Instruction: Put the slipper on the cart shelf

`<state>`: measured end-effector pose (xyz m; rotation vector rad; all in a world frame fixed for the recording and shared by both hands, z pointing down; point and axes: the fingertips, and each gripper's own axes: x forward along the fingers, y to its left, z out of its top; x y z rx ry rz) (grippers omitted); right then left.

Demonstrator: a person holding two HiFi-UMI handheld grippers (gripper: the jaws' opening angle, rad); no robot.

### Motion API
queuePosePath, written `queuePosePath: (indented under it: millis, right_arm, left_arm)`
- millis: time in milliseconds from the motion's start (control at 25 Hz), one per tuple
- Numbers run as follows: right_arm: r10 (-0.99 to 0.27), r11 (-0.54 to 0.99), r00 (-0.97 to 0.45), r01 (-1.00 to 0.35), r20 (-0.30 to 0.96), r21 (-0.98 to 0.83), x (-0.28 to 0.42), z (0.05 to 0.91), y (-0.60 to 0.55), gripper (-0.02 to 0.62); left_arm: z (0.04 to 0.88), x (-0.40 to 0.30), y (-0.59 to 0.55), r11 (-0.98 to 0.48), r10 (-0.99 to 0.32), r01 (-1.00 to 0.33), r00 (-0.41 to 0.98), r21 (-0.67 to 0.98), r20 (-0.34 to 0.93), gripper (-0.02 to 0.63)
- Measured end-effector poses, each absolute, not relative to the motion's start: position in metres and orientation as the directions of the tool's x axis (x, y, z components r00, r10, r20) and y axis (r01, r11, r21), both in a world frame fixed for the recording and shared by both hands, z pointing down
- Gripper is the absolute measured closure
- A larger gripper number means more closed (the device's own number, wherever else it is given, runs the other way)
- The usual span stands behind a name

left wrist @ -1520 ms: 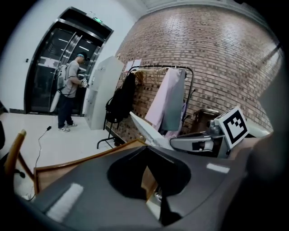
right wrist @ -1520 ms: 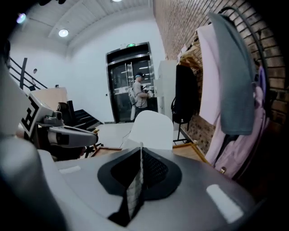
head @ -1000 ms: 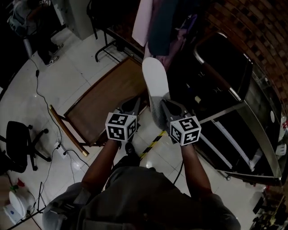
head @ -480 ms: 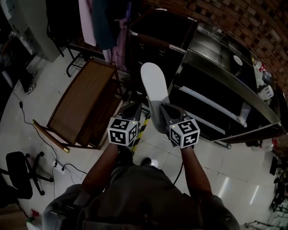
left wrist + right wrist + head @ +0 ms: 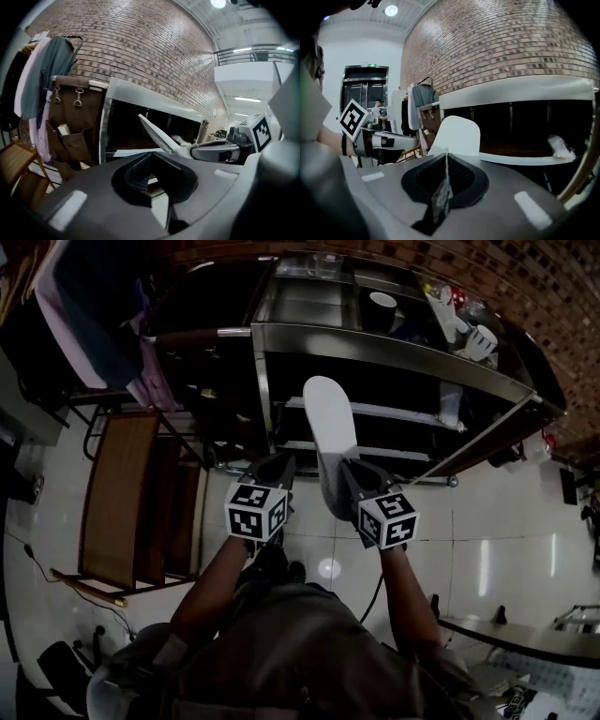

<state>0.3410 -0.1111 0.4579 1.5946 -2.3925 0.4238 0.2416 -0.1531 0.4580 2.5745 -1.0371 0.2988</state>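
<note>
Holding the white slipper (image 5: 326,423) by its thin grey upper in the right gripper (image 5: 444,157), clamped tight on it. Raised near the front of the metal cart (image 5: 394,348), toe toward its shelves, not yet on one. Left gripper (image 5: 151,159) closed together, empty, just left of the slipper.

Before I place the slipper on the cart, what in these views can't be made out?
- Head view: the metal cart's lower shelves are lost in shadow; contents unreadable.
- Right gripper view: the white flat slipper hides the shelf part behind it.
- Right gripper view: a pale object on the shelf is too blurred to name.
</note>
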Motion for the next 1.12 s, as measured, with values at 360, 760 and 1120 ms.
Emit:
queuePosePath:
  millis: [360,760,1120]
  right_arm:
    - [-0.914,0.103,-0.139,-0.988,0.38,-0.115,0.455,0.47,-0.109,0.586]
    - [-0.894,-0.076,0.021,-0.992,0.447,-0.104,0.52,0.48,-0.151,0.586]
    - [-0.877,-0.134,0.064,-0.984,0.476,-0.116,0.572,0.497,-0.179,0.586]
  left_arm:
    - [0.463,0.36,-0.173,-0.824,-0.427,-0.511,0.844,0.245,0.324,0.598]
    - [0.476,0.435,-0.217,-0.894,-0.247,-0.347,0.91,0.284,0.334,0.598]
    - [0.493,0.476,-0.229,-0.907,-0.177,-0.292,0.918,0.304,0.355,0.598]
